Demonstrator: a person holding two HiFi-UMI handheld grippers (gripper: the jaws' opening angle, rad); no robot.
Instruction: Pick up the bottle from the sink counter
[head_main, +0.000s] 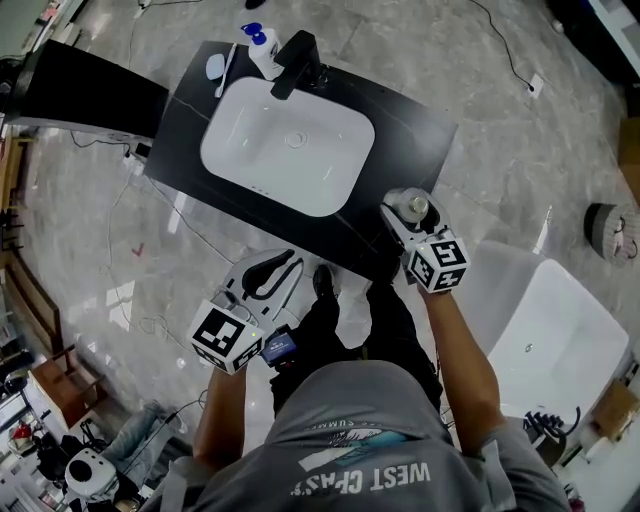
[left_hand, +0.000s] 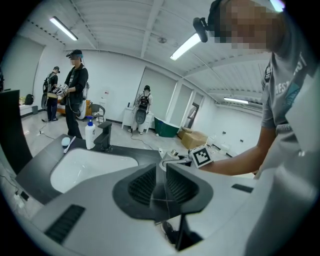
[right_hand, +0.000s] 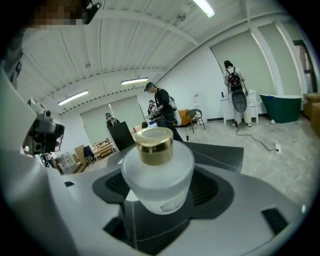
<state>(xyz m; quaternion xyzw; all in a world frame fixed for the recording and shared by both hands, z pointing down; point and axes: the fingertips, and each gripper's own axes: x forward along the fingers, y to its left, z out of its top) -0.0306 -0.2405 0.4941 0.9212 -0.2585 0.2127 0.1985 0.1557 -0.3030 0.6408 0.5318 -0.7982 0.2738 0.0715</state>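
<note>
Black bench (head_main: 400, 130) in the head view carries one white sink (head_main: 215, 135), one black tap (head_main: 298, 62) and one white pump bottle (head_main: 264, 50) beside the tap at the far edge. Two tongs show. The right tongs (head_main: 405, 215) sit over the bench's near right corner with one frosted bottle (head_main: 416, 207). The left tongs (head_main: 285, 268) hang off the bench, above the floor.

Left gripper view: jaws pressed together, nothing between them.

Right gripper view: jaws clamped on the frosted bottle, upright, one gold cap on top.

Open test hall, freestanding sink counter (head_main: 400, 130), bathtub (head_main: 575, 330) on marble floor (head_main: 480, 60); strip lights (left_hand: 187, 45) overhead (people (left_hand: 75, 85) standing about)
</note>
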